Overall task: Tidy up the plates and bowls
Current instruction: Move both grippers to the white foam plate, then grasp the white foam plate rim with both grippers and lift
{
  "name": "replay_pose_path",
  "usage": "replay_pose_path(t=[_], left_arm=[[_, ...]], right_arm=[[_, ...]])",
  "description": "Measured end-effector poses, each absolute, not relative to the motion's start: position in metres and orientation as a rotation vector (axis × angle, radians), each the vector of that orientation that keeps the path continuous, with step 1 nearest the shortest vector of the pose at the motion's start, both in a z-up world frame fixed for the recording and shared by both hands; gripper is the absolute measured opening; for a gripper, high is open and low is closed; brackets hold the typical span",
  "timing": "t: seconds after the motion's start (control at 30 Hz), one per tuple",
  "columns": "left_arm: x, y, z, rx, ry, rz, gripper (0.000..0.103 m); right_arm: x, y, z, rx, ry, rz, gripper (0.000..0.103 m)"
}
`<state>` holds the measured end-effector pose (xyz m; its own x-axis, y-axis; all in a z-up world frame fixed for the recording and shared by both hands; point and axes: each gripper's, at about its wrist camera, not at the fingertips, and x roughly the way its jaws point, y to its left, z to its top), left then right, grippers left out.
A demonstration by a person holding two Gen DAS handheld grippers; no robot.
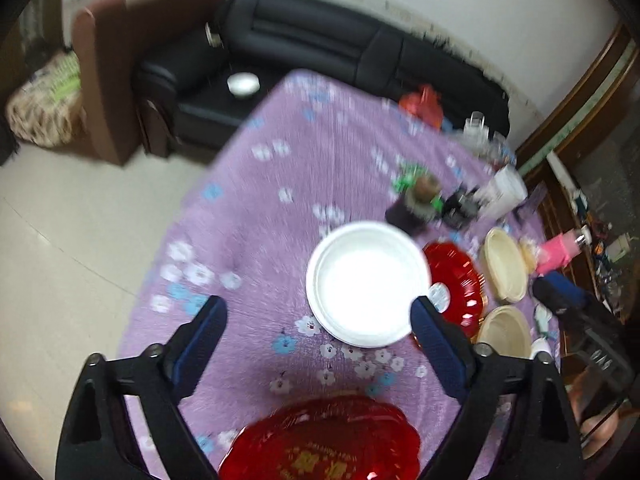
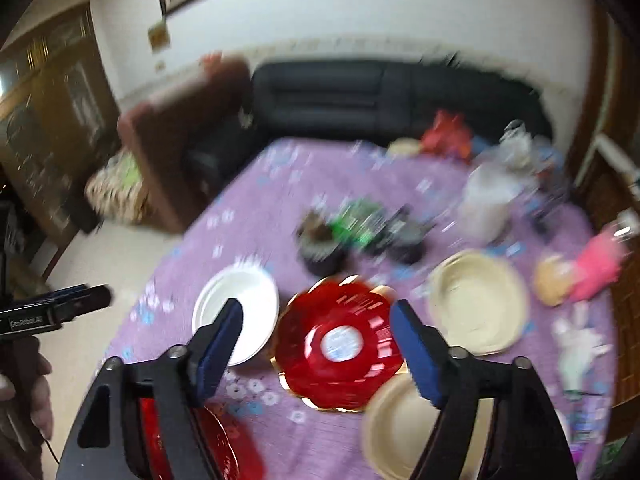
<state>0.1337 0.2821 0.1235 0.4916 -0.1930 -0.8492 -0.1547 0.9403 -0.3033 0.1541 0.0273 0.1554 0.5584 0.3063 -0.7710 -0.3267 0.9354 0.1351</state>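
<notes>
Above the purple-clothed bench, our left claw and right claw gape empty. Below sit a white plate and a red bowl.

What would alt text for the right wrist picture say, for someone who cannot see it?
An open hand-held gripper hovers above a red plate on a purple flowered tablecloth. A white plate lies to its left and two cream bowls to its right, all blurred.

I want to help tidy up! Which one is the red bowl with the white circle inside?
Find the round table with the purple flowered cloth. Near its middle, the white plate and a cream bowl sit either side of the red bowl. Only it has a wavy gold rim and a white sticker in its bottom.
</notes>
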Motion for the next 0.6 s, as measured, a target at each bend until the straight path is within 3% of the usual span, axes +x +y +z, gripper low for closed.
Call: replay_pose_path(t=[0.13, 0.27, 0.4, 0.5, 0.57, 0.6], left_arm=[[0.159, 0.274, 0.086, -0.389, 1.126, -0.062, 0.083], [0.182, 0.266, 0.052, -0.409, 1.200, -0.066, 0.079], [0.194, 0.265, 0.026, -0.433, 1.272, -0.076, 0.059], [0.198, 0.261, 0.015, -0.431, 1.297, -0.106, 0.033], [0.198, 0.257, 0.014, -0.418, 1.301, -0.120, 0.028], [0.196, 0.257, 0.017, -0.410, 1.289, -0.117, 0.028]], right_arm=[[0.177, 0.055, 0.098, -0.003, 0.994, 0.406, 0.066], [0.193, 0.071, 0.066, -0.010, 1.041, 0.402, 0.062], [0.203, 0.088, 0.039, -0.025, 1.080, 0.415, 0.057], [0.201, 0.097, 0.034, -0.045, 1.085, 0.417, 0.037], [0.199, 0.099, 0.034, -0.046, 1.082, 0.424, 0.017], [0.199, 0.101, 0.035, -0.044, 1.078, 0.429, 0.016]])
